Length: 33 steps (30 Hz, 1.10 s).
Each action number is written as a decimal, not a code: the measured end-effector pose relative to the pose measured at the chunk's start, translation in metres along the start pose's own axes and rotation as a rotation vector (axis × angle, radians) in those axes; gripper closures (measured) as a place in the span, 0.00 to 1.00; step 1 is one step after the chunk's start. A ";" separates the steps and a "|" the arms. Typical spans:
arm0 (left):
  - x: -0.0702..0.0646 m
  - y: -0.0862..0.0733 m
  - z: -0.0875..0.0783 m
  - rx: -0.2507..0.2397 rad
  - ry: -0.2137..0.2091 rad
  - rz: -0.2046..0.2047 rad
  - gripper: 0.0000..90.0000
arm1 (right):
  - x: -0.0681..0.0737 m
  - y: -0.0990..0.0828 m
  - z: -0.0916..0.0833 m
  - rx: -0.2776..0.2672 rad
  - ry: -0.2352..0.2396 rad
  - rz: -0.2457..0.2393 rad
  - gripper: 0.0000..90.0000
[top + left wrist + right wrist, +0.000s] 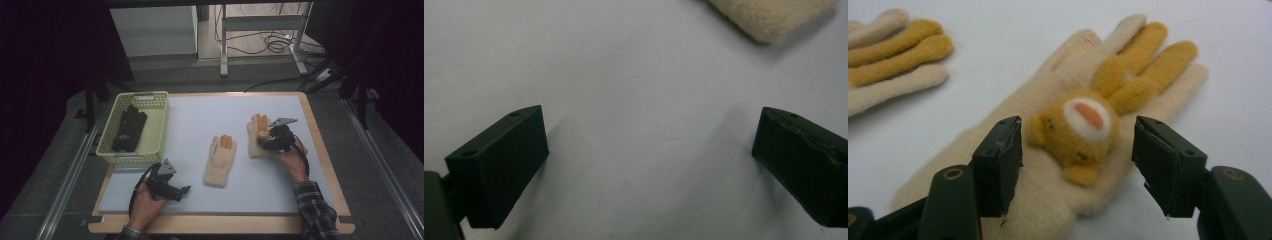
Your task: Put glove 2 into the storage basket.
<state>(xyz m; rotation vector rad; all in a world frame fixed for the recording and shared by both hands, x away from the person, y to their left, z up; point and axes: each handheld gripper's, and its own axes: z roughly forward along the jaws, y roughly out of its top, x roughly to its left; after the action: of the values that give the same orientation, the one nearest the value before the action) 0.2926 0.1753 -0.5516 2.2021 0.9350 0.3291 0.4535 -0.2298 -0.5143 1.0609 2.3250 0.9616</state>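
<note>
The right gripper [1077, 162] is hovering with jaws apart, straddling the cream glove [1058, 150], and its own view is showing a yellow bear face [1075, 135] sewn on it. The left gripper [649, 150] is sitting wide open over the bare mat [624, 65], the second glove [220, 161] lying beyond it. At the far left, the yellow basket [155, 131] is holding black gloves [129, 129].

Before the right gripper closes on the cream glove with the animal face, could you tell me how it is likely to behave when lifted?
The glove looks like soft knitted fleece, so it will probably droop on either side of the right gripper. It lies flat and thin, so it is likely light. Its fuzzy surface should resist slipping, though the raised animal face might bunch up.
</note>
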 end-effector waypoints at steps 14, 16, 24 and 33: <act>0.000 0.000 0.000 0.002 0.000 0.003 0.02 | -0.001 0.003 0.014 0.021 0.036 -0.012 0.64; 0.000 0.000 0.000 0.002 0.000 0.003 0.02 | -0.002 0.004 0.012 0.025 0.040 0.012 0.66; 0.000 0.000 0.000 0.000 0.000 0.000 0.02 | 0.006 0.005 -0.005 -0.025 0.075 0.093 0.66; 0.000 0.000 0.000 0.000 0.000 0.000 0.02 | 0.033 0.008 -0.032 -0.061 0.103 0.084 0.66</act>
<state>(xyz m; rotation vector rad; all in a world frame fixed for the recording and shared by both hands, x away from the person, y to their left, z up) 0.2926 0.1753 -0.5516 2.2025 0.9352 0.3291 0.4178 -0.2136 -0.4892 1.1171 2.3329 1.1366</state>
